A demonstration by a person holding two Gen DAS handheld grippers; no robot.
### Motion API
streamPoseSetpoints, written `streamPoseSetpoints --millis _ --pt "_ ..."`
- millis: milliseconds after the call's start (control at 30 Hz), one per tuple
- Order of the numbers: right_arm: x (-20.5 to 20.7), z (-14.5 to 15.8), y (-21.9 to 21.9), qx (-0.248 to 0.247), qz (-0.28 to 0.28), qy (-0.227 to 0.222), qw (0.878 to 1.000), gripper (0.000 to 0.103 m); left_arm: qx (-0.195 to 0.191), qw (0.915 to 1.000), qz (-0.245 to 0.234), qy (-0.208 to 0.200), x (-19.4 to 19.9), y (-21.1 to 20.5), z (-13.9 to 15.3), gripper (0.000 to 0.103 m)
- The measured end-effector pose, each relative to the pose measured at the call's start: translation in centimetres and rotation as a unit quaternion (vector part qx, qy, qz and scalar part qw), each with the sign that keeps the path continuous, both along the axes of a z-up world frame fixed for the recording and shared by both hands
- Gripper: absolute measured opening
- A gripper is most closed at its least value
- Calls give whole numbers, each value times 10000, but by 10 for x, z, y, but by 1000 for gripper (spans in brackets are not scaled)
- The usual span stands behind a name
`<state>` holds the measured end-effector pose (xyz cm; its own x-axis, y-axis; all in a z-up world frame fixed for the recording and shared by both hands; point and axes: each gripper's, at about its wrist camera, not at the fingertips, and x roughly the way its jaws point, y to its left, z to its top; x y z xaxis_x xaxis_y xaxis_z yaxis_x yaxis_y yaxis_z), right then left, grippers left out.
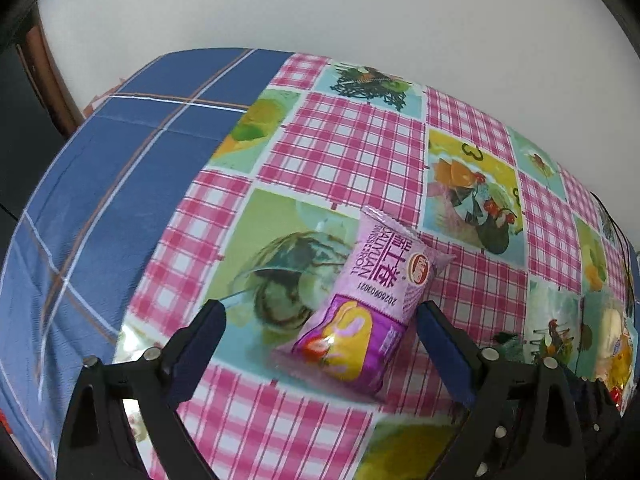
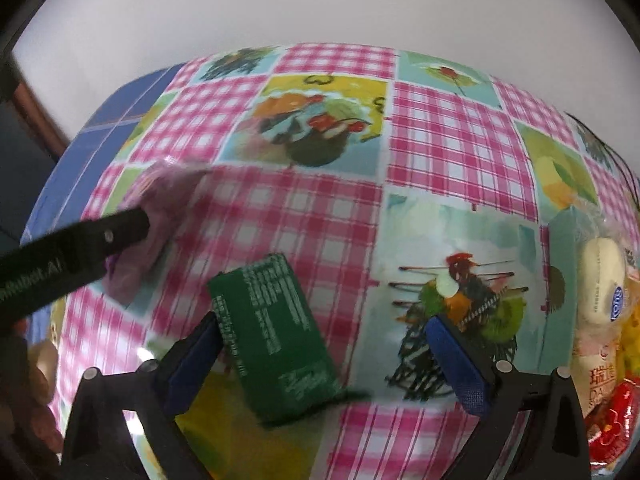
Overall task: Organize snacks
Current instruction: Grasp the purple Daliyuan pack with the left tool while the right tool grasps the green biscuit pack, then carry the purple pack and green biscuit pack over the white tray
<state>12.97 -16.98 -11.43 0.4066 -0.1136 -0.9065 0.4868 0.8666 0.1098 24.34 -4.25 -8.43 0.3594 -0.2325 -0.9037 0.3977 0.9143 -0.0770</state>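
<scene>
A purple Swiss-roll snack packet (image 1: 372,300) lies on the pink checked tablecloth (image 1: 352,148), between the fingers of my left gripper (image 1: 320,312), which is open around it; the right finger is close to the packet's edge. In the right wrist view the same packet (image 2: 156,216) shows blurred at the left, behind the left gripper's black finger (image 2: 100,236). A green box (image 2: 276,340) lies on the cloth between the fingers of my right gripper (image 2: 324,328), which is open; the box is close to the left finger.
A pile of snack packets (image 2: 604,320) lies at the right edge of the table, also seen in the left wrist view (image 1: 616,344). A blue checked cloth (image 1: 120,184) covers the table's left part. A white wall is behind.
</scene>
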Motion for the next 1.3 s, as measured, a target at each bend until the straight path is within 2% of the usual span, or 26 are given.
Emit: streamPoseSetpoints --millis 33,67,133,200,233,267,300,433,567,800,967,1100,1300 --pt "0 1 -2 -44 -24 -23 10000 94 -52 10000 -12 21 1 -1 -1 77" --pt "0 2 -3 -105 -26 -39 9999 84 -91 9999 -21 43 2 -3 -3 72" --pt "-1 5 -5 -142 -28 -95 9998 73 -55 9999 -57 67 1 -7 -5 54" --pt "-3 7 -8 -89 -48 -109 9999 64 -20 9999 -79 69 -1 -9 -5 45" --pt "-4 8 -9 -73 -52 -97 9999 56 -13 9999 -90 63 -3 -9 -4 42" --pt "-5 9 -9 -65 -52 -88 9999 46 -10 9999 -95 61 -5 -10 -3 41" --pt "-7 10 -9 -29 -60 -68 10000 42 -6 9999 -87 82 -7 -10 -2 40" --pt "-27 17 -14 221 -141 -79 9996 42 -47 9998 -105 145 -19 -10 10 39" --pt "-52 38 -22 281 -295 -159 9990 42 -168 9997 -193 2 -45 -21 41 39" --pt "-133 89 -60 45 -837 -451 9955 39 -633 9944 -841 -63 -116 -78 82 39" --pt "-194 106 -91 -45 -1256 -602 9902 38 -823 9865 -1412 110 -168 -124 85 39" --pt "-218 106 -104 -43 -1355 -623 9888 38 -624 9873 -1456 153 -190 -133 75 39" --pt "-200 94 -98 528 -1119 -871 9885 38 -103 9969 -776 91 -169 -96 60 39"
